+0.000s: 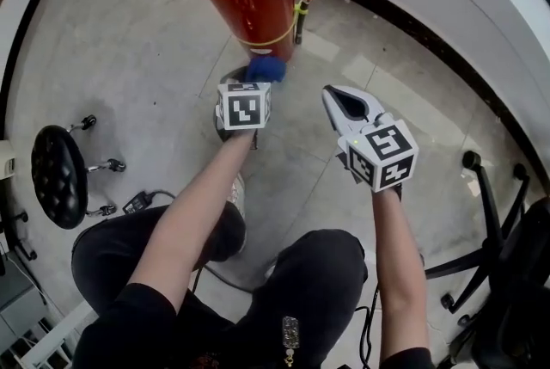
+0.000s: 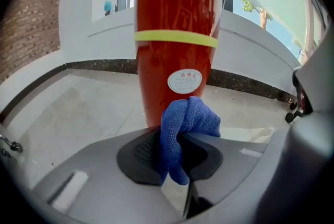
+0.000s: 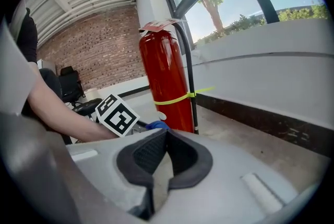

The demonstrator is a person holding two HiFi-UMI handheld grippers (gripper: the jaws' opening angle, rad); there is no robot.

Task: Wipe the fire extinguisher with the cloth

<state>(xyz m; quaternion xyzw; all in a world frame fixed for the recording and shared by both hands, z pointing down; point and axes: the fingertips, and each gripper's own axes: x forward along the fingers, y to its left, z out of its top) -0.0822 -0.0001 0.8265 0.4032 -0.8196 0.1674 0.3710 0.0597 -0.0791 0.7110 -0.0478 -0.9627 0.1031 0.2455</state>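
So the left gripper [image 2: 180, 137] has its jaws clamped on a bunched-up blue microfiber cloth [image 2: 188, 118], and the cloth is right up against the lower part of the red fire extinguisher [image 2: 175, 61], just under the round white sticker [image 2: 184, 81] and well below the yellow band [image 2: 176, 37]. The extinguisher is standing upright on the tiled floor [image 1: 129, 58] near the wall, straight ahead of the person. The right gripper [image 3: 164, 137] is off to the right, apart from the extinguisher, jaws pinched together at the tips with nothing in them; there's also a black stool [image 1: 58, 176] over on the left.
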